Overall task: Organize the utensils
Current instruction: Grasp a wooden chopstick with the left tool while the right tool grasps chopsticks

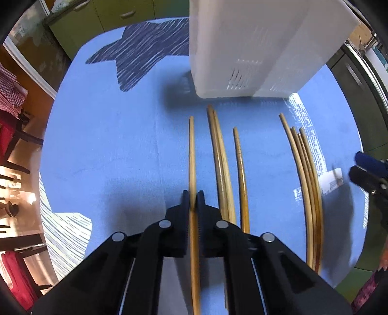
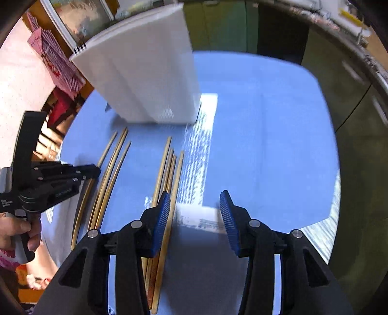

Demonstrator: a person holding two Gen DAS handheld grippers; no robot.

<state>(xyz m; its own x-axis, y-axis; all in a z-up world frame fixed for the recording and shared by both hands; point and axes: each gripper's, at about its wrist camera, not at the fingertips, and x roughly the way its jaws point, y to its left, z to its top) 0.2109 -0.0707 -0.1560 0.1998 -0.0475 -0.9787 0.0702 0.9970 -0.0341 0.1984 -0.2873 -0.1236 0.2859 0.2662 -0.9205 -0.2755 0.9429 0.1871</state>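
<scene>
Several wooden chopsticks lie lengthwise on a blue tablecloth [image 1: 109,145] in front of a tall white utensil holder [image 1: 254,48]. My left gripper [image 1: 193,197] is shut on the leftmost chopstick [image 1: 192,150], low at the cloth. A pair [image 1: 219,155] and a single darker one [image 1: 240,164] lie just to its right, and a bundle [image 1: 305,174] lies further right. My right gripper [image 2: 194,206] is open and empty, its left pad beside that bundle [image 2: 167,169]. The holder [image 2: 145,72] and my left gripper [image 2: 95,169] show in the right wrist view.
The cloth has dark blue and white star patterns [image 1: 145,53]. A small white label [image 1: 331,181] lies right of the bundle. Green cabinets [image 1: 109,14] stand beyond the table, and chairs with red cushions [image 1: 9,135] are at the left.
</scene>
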